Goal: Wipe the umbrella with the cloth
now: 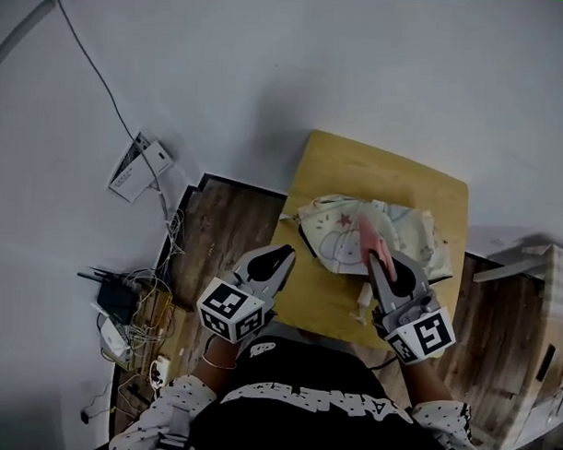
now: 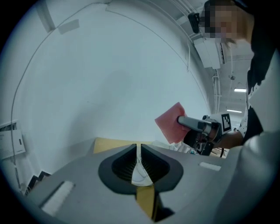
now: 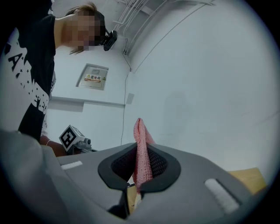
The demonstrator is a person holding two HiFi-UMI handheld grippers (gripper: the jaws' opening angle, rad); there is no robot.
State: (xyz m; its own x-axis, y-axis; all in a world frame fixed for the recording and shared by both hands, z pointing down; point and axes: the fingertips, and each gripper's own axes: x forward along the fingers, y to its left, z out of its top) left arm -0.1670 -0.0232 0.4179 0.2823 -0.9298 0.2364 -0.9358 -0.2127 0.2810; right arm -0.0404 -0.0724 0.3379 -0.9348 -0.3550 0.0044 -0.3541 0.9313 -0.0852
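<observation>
Pink cloth (image 3: 141,151) pinched in R hand-held gripper (image 1: 376,263), above umbrella (image 1: 332,235)

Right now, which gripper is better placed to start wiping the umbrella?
Right. The right gripper is shut on the pink cloth, just over the umbrella; the left gripper is shut with no cloth, off to its side.
</observation>
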